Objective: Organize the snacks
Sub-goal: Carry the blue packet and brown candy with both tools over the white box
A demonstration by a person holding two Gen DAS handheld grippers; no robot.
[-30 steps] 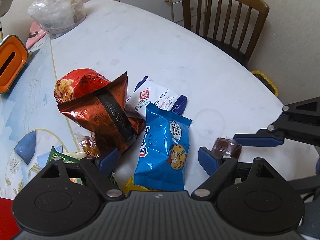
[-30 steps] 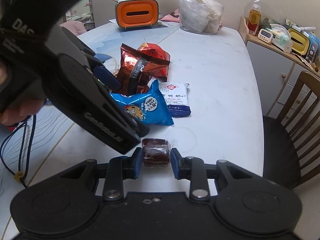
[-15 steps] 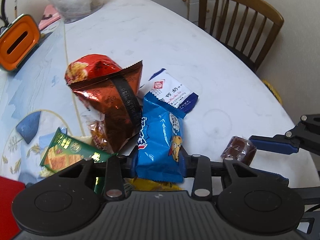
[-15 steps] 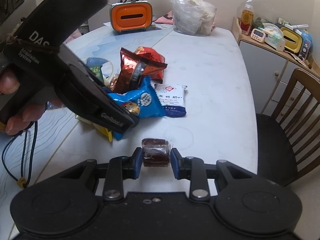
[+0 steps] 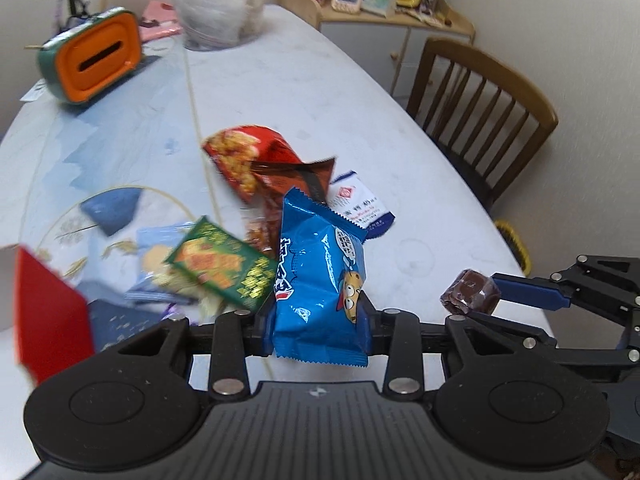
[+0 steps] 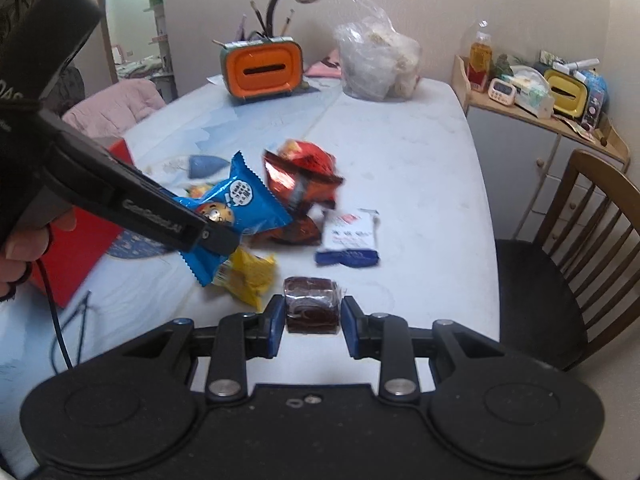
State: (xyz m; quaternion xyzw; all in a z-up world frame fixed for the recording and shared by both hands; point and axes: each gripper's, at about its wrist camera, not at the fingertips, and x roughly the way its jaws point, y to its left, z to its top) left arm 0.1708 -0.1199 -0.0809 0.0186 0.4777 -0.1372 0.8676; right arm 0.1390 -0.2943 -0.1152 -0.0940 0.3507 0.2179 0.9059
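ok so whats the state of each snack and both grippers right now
blue cookie packet: lifted off the table, clamped in the left gripper
brown wrapped candy: lifted, clamped in the right gripper
red-orange snack bag: lying on the table, sealed
white and blue packet: lying flat on the table
green packet: lying on other packets
yellow packet: lying on the table
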